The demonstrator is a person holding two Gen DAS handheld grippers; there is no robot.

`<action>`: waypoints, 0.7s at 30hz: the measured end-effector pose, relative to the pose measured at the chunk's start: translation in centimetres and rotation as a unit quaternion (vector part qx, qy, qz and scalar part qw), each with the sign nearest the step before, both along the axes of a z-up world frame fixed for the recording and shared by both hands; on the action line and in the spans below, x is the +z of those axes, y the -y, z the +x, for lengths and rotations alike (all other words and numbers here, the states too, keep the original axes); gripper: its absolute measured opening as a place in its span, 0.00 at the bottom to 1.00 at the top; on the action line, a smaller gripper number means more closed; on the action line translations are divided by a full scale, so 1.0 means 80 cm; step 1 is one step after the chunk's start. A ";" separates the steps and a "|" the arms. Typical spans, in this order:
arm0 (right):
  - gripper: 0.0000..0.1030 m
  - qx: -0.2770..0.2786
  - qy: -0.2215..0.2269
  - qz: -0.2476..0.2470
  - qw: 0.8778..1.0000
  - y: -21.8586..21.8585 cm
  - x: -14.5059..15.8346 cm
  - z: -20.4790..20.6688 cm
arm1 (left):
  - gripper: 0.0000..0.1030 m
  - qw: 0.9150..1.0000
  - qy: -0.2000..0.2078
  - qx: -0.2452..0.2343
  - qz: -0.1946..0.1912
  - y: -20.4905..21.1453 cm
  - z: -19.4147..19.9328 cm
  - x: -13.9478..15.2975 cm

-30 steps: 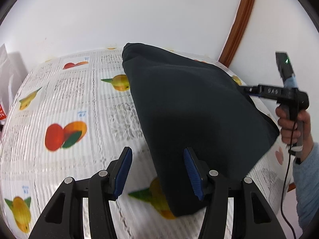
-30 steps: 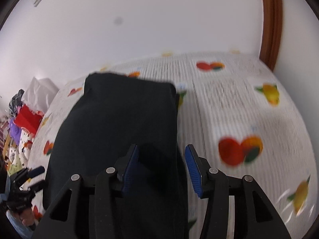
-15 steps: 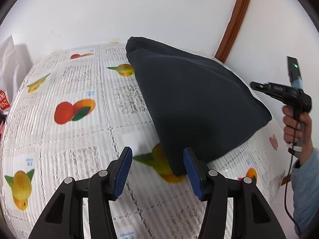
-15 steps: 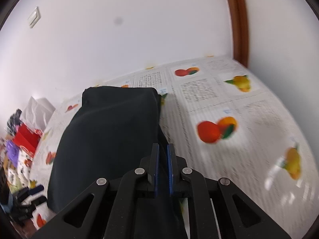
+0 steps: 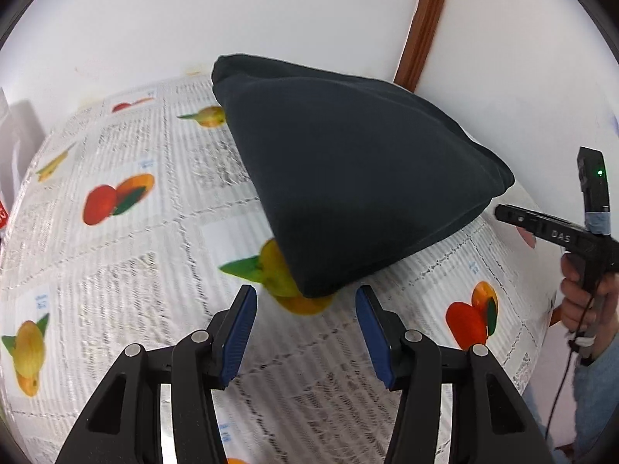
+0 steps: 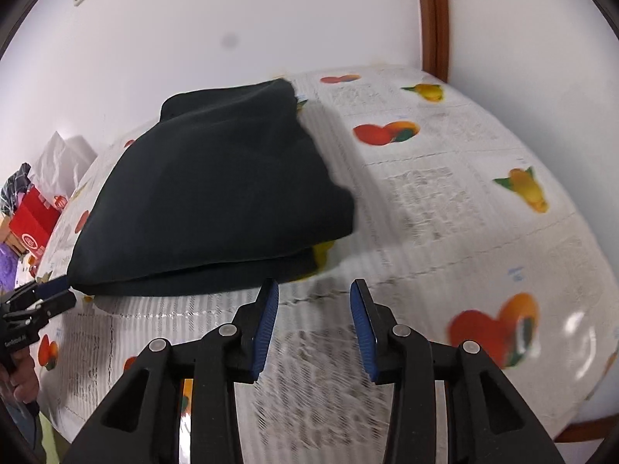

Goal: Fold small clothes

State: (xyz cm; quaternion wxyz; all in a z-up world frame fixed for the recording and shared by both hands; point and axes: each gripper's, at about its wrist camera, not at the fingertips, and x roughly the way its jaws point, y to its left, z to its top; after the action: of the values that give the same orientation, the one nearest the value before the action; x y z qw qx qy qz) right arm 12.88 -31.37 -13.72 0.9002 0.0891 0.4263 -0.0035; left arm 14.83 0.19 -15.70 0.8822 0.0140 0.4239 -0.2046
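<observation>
A dark navy garment [image 5: 348, 178] lies folded on the fruit-print tablecloth [image 5: 127, 255]. My left gripper [image 5: 305, 301] is open just short of the garment's near corner, with only cloth-covered table between its blue pads. In the right wrist view the same garment [image 6: 216, 201] lies ahead and to the left of my right gripper [image 6: 313, 294]. Its jaws are opening and nothing is between them. A hand [image 5: 588, 297] holds the right gripper [image 5: 506, 214] beside the garment's right corner. The left gripper [image 6: 54, 295] shows at the garment's left corner.
A white wall backs the table, with a brown wooden frame [image 5: 421, 27] in the corner. Off the table's left end sit a red box [image 6: 33, 218], a white bag [image 6: 62, 154] and a heap of coloured clothes [image 6: 13, 193]. The table edge [image 6: 580, 425] curves close at lower right.
The right gripper shut on the garment's near edge, then let go and drew back, jaws spreading. The left gripper also backed off; the corner once between its fingers now lies ahead of them.
</observation>
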 end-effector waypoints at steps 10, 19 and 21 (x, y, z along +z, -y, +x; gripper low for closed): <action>0.11 0.040 0.039 0.026 0.998 -0.006 -0.007 0.048 | 0.16 0.999 0.025 0.028 0.011 0.018 0.012 0.006; 0.12 0.049 0.039 0.045 0.997 0.012 -0.009 0.104 | 0.15 0.998 0.014 0.056 0.017 0.027 0.050 0.013; 0.13 0.047 0.033 0.045 0.997 0.014 -0.009 0.100 | 0.15 0.998 0.009 0.062 0.023 0.029 0.049 0.011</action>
State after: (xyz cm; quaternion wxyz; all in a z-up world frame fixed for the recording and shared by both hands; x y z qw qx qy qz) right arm 20.84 -32.52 -14.43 0.9082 0.1096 0.3994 0.0610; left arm 18.72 -2.11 -14.86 0.8964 0.0101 0.4206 -0.1399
